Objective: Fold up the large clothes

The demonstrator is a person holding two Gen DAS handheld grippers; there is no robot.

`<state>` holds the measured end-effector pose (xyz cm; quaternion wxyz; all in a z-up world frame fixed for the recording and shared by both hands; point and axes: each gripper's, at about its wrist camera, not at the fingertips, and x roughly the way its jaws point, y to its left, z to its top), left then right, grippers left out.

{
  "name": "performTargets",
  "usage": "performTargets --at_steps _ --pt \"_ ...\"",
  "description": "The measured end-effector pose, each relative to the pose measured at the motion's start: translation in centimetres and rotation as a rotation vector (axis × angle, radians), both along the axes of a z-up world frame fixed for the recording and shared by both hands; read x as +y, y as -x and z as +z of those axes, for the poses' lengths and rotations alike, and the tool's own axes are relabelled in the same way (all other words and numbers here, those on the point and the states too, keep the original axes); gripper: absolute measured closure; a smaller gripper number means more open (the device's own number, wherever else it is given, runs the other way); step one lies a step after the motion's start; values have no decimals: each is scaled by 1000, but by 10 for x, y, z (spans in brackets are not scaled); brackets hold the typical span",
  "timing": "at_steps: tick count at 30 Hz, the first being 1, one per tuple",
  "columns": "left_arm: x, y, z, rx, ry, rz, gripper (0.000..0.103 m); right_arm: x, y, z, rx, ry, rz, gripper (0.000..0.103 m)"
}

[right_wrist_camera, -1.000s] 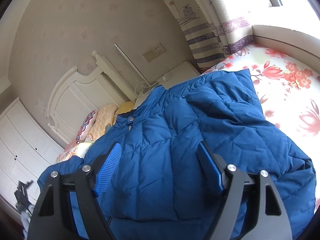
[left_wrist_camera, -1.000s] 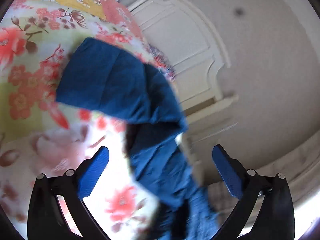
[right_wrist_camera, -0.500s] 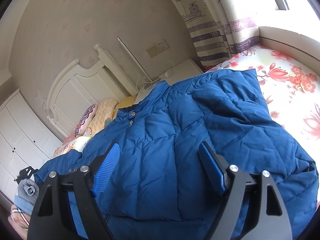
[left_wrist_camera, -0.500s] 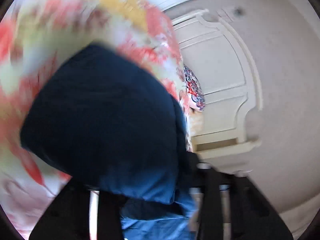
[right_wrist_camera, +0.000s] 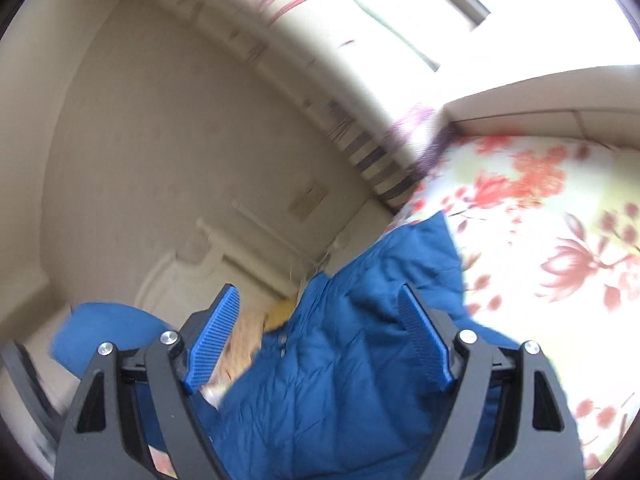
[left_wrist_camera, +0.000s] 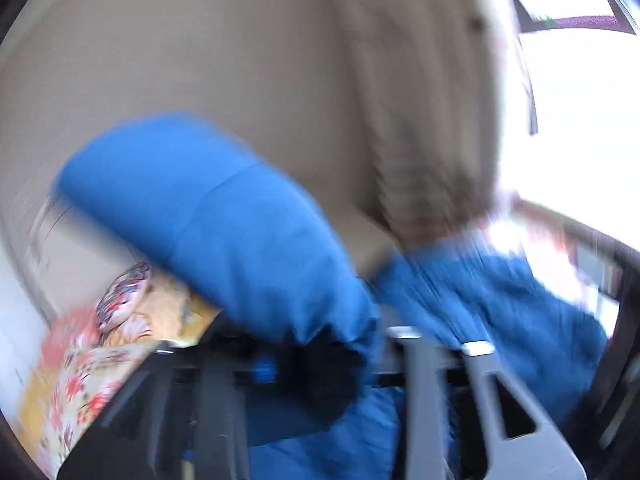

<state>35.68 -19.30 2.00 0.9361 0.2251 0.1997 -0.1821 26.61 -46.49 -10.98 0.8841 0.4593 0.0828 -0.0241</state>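
Observation:
A large blue quilted jacket lies on the floral bedspread. My left gripper is shut on the jacket's sleeve near its dark cuff and holds it lifted; the view is blurred. The lifted sleeve also shows at the left of the right wrist view. My right gripper is open and empty, its blue pads above the jacket's body without touching it.
A white headboard and beige wall are behind the bed. Pillows lie at the head of the bed. A striped curtain and a bright window are at the right, with a ledge along the bed's far side.
My left gripper has closed on the sleeve and swung it up and over toward the jacket's body. My right gripper has tilted upward and stayed open.

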Motion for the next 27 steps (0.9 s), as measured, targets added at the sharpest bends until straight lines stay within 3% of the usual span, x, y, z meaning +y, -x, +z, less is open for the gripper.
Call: performTargets --at_steps 1,2,4,6,9,13,16,18,22,25,27 --pt "-25 3 -32 48 -68 -31 13 -3 0 -2 6 -12 -10 22" --pt "-42 7 -63 96 -131 -56 5 -6 0 -5 7 -26 -17 22" --pt "-59 16 -118 151 -257 -91 5 -9 -1 -7 11 -40 -15 22" --pt "-62 27 -130 75 -293 -82 5 -13 -2 -10 18 -45 -5 22" --pt "-53 18 -119 158 -221 -98 4 -15 -2 -13 18 -51 2 22" --pt "-23 36 -102 99 -165 -64 4 -17 -3 -15 21 -59 4 22" --pt "29 33 -68 88 -18 44 4 -14 -4 -13 30 -39 13 22" --pt "74 16 -62 100 36 210 4 -10 -5 -9 45 -13 27 22" --pt "169 -24 -77 287 206 470 5 7 -18 -2 100 73 113 24" --pt "200 -37 -98 339 253 516 5 26 -30 3 171 171 169 26" --pt "206 -53 -115 433 276 523 5 40 -47 -4 294 219 240 26"
